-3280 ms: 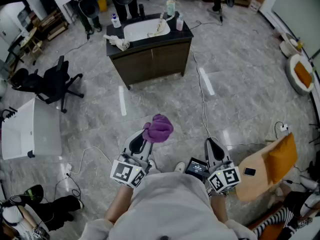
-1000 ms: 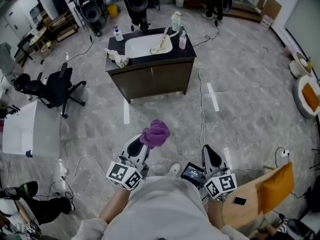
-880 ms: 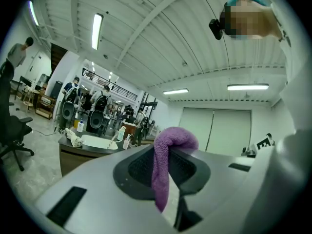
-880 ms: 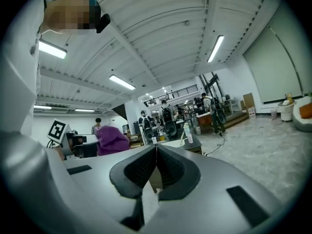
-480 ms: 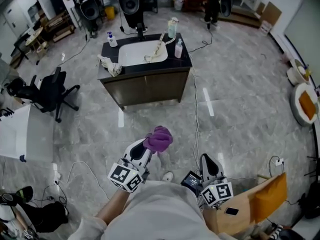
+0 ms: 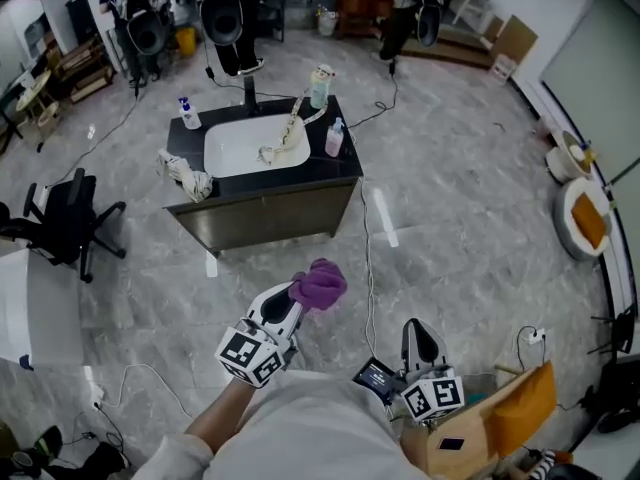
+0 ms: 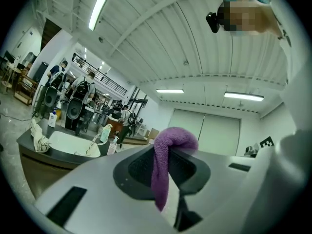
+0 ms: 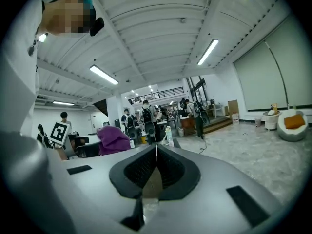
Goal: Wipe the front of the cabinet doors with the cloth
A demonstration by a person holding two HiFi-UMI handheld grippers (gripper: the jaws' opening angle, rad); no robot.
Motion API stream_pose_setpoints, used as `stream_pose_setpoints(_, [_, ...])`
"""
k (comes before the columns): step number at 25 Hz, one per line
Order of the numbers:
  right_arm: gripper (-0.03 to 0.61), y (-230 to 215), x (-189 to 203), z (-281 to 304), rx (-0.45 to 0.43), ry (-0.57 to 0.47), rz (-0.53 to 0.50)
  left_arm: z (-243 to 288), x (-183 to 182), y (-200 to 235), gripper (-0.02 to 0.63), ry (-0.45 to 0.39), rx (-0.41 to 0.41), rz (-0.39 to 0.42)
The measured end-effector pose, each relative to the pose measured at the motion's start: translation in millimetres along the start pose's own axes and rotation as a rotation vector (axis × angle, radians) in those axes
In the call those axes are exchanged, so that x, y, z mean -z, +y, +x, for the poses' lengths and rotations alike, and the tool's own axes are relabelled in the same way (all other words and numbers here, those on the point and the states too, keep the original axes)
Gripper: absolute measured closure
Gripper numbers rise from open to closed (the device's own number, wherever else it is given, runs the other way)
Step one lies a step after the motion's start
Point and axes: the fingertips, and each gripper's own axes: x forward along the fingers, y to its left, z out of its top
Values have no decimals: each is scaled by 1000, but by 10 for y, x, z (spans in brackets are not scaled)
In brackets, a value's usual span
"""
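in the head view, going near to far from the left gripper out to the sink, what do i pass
left gripper → purple cloth clamped at its tip → cabinet doors → sink basin → tall pale bottle at the counter's far corner

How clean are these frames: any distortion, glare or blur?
Head view: sharp, fisheye-bent edges, bright streaks on the glossy floor. Left gripper view: dark rounded corners, ceiling lamp blown out, purple cloth crisp. Right gripper view: same vignette, no motion blur.

Sink cabinet (image 6: 265,218) nearer, further left, right gripper (image 6: 419,332) lower in view
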Motion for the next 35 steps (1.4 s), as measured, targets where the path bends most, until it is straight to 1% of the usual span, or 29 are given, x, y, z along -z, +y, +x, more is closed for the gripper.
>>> stream_pose_setpoints(6, [551,-23,-86,524,43,5,-4,313,-184,556,555,13,26,21])
stream_pose_setpoints(8, [551,-12,-65,656,41,18,-5,360,-223,724,555,11,15,26])
stream_pose_setpoints(10, [551,-18,-37,769,30,32,-9,384,-237,857,555,6,-8,13])
stream_pose_setpoints(14, [551,-123,-85,1027,0,40,-16,467,-220,958,555,3,-46,-14])
stream_pose_setpoints(18, [551,-268,-167,1338,-56,48,-24,674,-169,1002,555,16,-76,-10])
stream_pose_setpoints(20, [551,-396,-192,1480,-95,55,-33,826,-181,1022,555,8,-101,0])
stream_pose_setpoints(23, [551,-684,-253,1666,-148,81,-49,1058,-230,980,555,-19,-156,4])
stream_pose_setpoints(26, [551,-1014,-399,1885,-199,83,-62,1328,-279,876,555,-42,-193,14])
stream_pose_setpoints(29, [551,-1312,-519,2147,-257,78,-76,1638,-255,815,555,-40,-239,31])
stream_pose_setpoints(32, [551,-1569,-452,2361,-312,108,-75,1842,-161,785,555,-33,-290,24])
stream_pose_setpoints(35, [551,-1796,-277,2532,-354,174,-79,1983,0,757,555,-21,-336,3])
